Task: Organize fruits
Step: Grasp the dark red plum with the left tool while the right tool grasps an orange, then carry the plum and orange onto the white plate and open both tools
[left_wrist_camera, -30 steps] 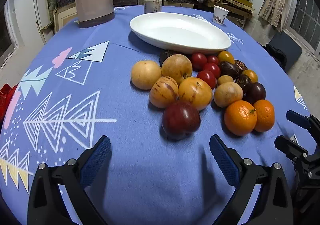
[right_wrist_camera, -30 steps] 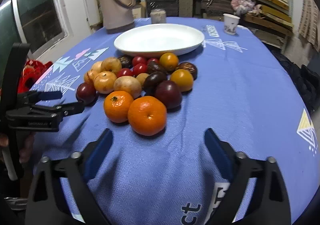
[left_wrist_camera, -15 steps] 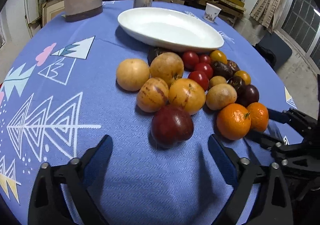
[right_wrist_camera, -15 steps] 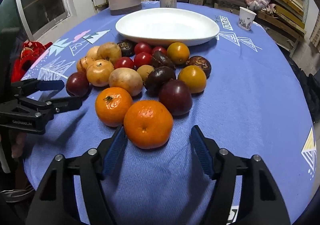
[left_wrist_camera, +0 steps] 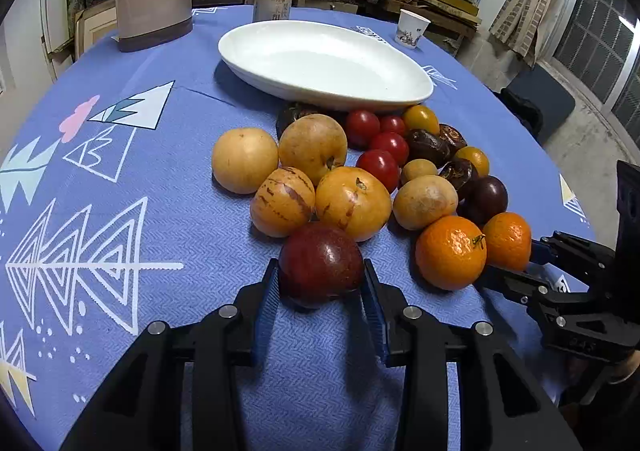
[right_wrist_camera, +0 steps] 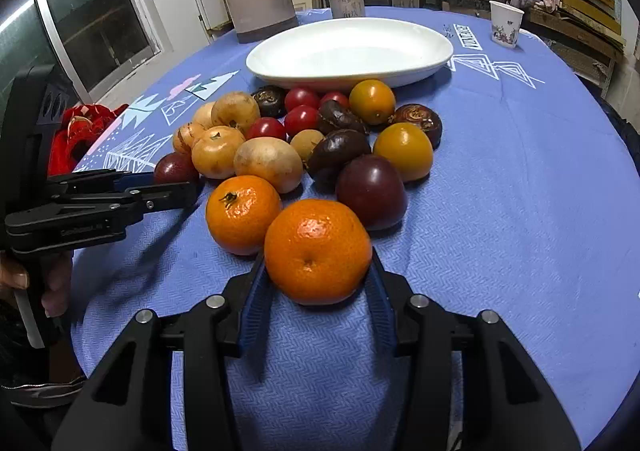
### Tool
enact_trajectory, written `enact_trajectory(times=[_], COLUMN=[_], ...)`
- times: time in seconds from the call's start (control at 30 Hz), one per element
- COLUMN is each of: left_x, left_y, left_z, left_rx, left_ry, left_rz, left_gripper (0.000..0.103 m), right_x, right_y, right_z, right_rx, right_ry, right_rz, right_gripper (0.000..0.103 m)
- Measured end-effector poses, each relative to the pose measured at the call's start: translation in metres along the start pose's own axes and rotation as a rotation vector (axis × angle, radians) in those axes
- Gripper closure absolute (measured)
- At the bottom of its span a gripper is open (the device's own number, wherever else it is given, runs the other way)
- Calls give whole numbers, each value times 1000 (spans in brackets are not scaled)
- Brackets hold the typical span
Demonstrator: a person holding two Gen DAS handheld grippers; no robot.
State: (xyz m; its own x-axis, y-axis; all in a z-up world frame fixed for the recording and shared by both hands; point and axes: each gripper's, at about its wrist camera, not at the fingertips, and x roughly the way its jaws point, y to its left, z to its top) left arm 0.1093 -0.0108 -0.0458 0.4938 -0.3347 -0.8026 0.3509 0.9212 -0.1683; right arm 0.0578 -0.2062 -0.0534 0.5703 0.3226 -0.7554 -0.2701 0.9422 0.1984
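Plum [left_wrist_camera: 320, 263] between left gripper [left_wrist_camera: 320, 305] fingers; mandarin [right_wrist_camera: 317, 249] between right gripper [right_wrist_camera: 316, 301] fingers; remaining fruit, then dish [left_wrist_camera: 324, 63], beyond fingertips.

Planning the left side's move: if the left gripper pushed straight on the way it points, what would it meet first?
The left gripper, jaws just closed on the dark red fruit, would shove it into the streaked yellow-orange fruit right behind; they seem to touch already.

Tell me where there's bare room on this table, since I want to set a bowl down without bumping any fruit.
The white plate is empty. Bare blue tablecloth lies right of the fruit pile, below the paper cup. More lies left of the pile, over the tree prints. It is crowded from the plate's near rim down to both grippers.
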Motion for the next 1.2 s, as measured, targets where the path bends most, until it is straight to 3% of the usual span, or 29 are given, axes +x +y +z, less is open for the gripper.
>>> enact_trajectory(times=[0.37,0.77,0.97,1.2], left_x=[7,-27,-47,-53], left_y=[-10,-10,-13,-16], left_z=[3,-4,18,58], left_rx=[39,52,96,128], left_ry=[-13,-57,-112,-166], left_rz=[84,66,91,105], left_gripper=[64,64,64,64], right_x=[-3,-25,-54,-76], right_y=[-4,-11,-16,-20], right_z=[-3,-8,8,49], right_rx=[12,23,1,-44], right_ry=[-15,-45,-106,-177], right_rz=[27,-1,-21,-67], right_gripper=[58,58,58,58])
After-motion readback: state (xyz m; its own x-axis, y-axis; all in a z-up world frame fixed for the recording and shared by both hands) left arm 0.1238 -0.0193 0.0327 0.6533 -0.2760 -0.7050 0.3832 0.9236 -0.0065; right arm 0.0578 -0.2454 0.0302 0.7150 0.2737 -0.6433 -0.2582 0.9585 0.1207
